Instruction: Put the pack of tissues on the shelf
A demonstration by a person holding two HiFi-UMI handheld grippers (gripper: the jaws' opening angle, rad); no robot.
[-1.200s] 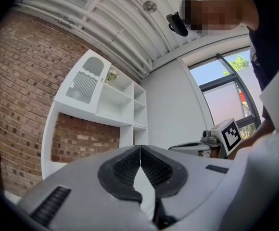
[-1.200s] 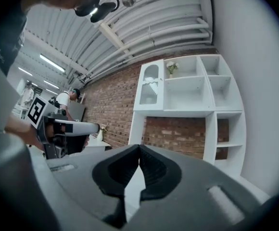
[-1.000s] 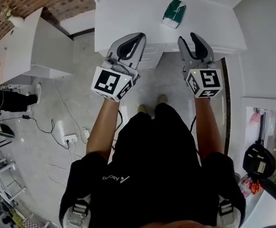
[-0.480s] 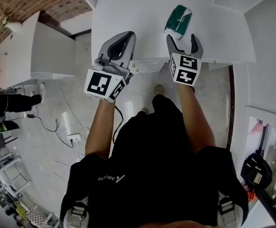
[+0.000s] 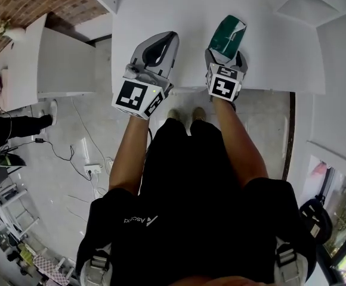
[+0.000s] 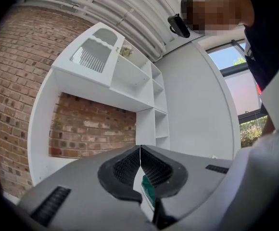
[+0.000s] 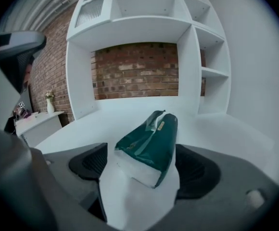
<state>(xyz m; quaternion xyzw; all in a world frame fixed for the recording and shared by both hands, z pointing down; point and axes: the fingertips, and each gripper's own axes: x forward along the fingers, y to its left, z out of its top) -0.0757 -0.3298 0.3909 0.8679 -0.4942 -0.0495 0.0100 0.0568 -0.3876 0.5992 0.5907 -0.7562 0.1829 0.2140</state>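
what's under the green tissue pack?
The white desktop; the tissue pack rests on it. Nothing else shows at its edges; the pack itself hides whatever's directly beneath.

From the person's head we look steeply down onto the front edge of the plain white tabletop. Riding on the left gripper, we look level along its touching jaws, low over the tabletop, at the tall white shelf unit and the red brick wall. On the right gripper, whose jaws have just been opening, we tilt downward, very close to the dark green plastic-wrapped pack of tissues lying between them. All three views share that pack, though the left gripper view catches only a sliver. Both gripper views share the shelf unit and the brick wall.
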